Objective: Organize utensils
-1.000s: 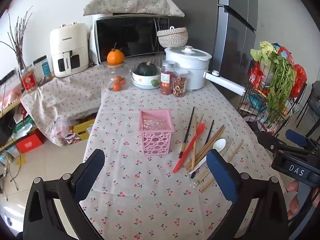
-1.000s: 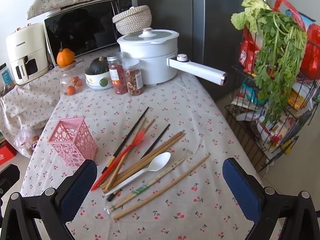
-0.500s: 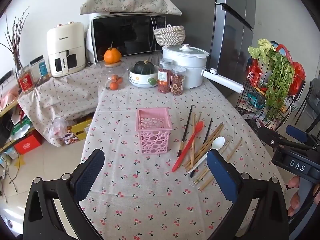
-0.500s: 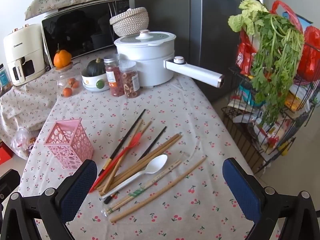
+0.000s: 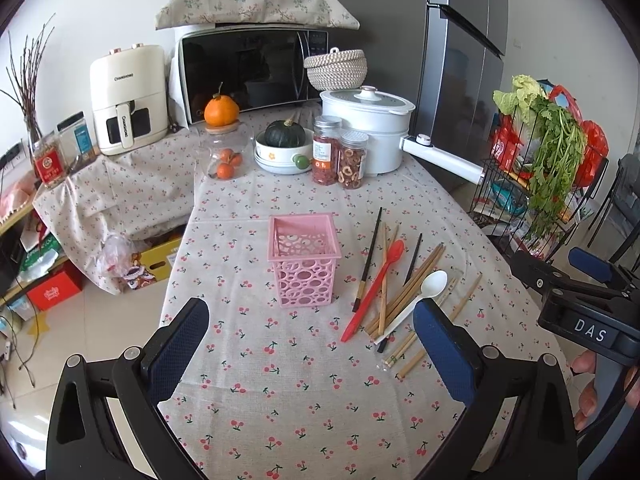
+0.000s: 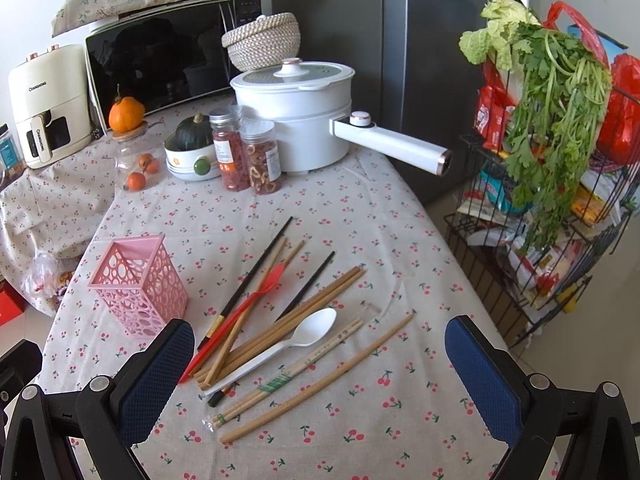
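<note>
Both tools hang above the cherry-print tablecloth (image 6: 360,216) with nothing in them. The left gripper (image 5: 312,344) is spread wide and released, and the pink holder (image 5: 304,264) stands upright just ahead of it, between its pads. The right gripper (image 6: 316,364) is just as wide apart and empty, with the loose pile lying straight ahead between its fingers.

The pile is a crossed heap: a red spoon (image 6: 248,300) lying over bamboo chopsticks (image 6: 288,316), two black chopsticks (image 6: 256,272) angled away, a white spoon (image 6: 296,340) on top, and nearer the tool a wrapped pair (image 6: 296,372) and a single stick (image 6: 320,376).

All of it looks light and stiff. The sticks are thin, round and probably slick, so they would roll or pivot if pinched near an end; a grip across the middle seems safest. The white spoon looks best taken by its handle. The wrapper, I think clear film, may slide. The holder is light enough to tip.
</note>
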{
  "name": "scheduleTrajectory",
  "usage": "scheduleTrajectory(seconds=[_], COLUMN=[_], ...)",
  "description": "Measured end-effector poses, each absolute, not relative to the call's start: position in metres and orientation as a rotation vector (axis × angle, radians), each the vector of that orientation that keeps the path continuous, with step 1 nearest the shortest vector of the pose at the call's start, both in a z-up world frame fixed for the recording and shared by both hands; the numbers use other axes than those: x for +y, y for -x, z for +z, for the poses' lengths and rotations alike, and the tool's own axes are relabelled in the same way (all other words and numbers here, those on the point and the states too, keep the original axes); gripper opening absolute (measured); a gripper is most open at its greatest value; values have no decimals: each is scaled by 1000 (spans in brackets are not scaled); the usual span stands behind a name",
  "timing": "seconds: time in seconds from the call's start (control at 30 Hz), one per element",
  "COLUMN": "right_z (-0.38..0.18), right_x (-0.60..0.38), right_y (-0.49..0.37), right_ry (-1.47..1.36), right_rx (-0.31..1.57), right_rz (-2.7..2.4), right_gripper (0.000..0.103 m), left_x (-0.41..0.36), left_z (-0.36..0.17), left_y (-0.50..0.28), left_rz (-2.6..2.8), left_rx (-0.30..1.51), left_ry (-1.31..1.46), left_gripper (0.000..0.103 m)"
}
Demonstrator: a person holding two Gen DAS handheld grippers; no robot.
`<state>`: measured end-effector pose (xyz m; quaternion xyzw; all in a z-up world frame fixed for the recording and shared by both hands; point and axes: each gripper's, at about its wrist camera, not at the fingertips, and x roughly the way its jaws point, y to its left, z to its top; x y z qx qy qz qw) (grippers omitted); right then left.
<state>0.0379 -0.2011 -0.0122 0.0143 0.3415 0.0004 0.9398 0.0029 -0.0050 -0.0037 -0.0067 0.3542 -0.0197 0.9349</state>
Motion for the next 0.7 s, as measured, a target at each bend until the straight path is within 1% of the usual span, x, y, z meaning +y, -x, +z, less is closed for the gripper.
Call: scheduleTrajectory(seconds=[0.7], right_z=[-14], right_x=[-200], right_y=[-38], right_ry=[-32], right_rx=[701], right_rz=[3], right_gripper=[103], left_x=[0], left_z=[-4], left_y=[-2], left_rz=[-33], left_rx=[721], left_ry=[17], left_gripper=[103])
